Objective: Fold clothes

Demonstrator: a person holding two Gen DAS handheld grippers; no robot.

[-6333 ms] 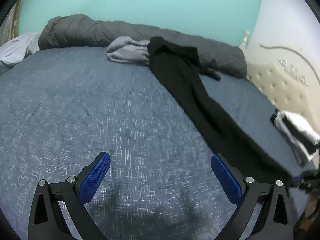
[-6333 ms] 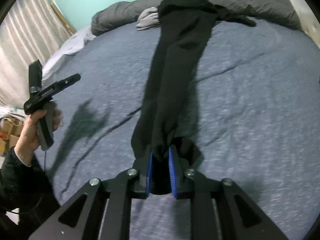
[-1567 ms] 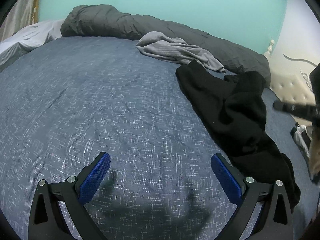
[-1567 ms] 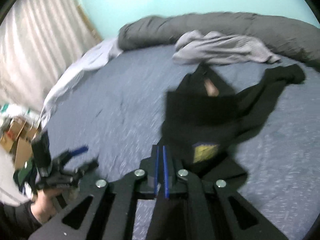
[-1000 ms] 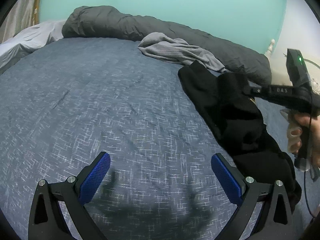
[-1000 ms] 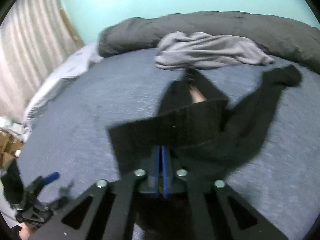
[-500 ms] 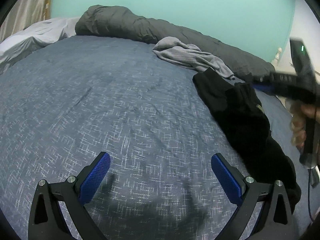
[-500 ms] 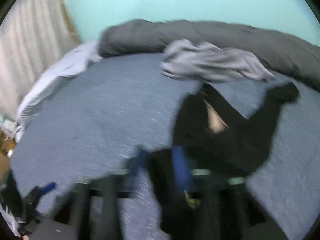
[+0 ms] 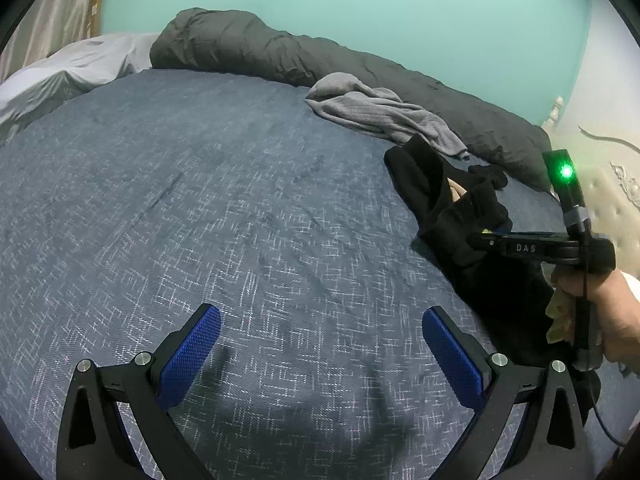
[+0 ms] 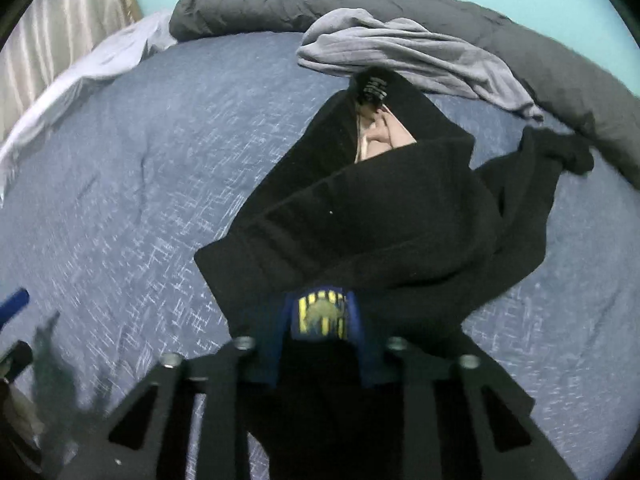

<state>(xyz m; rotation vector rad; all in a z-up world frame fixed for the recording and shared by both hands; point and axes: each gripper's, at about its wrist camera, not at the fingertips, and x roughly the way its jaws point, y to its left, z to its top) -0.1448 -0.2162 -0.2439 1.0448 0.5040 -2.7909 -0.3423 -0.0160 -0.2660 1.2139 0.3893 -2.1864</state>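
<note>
Fig.: R gripper (image 10: pixel 322 322) jaws closing w/ black garment (image 10: pixel 380 220) label between them, to pin the fold. L gripper (image 9: pixel 320 344) released, left of garment, waiting.

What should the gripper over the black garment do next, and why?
Probably finish closing on the fold. The right gripper is closing with the black garment and its yellow label between the jaws. The garment lies bunched on the blue bedspread, not yet flat, and the left gripper is open, holding nothing.
</note>
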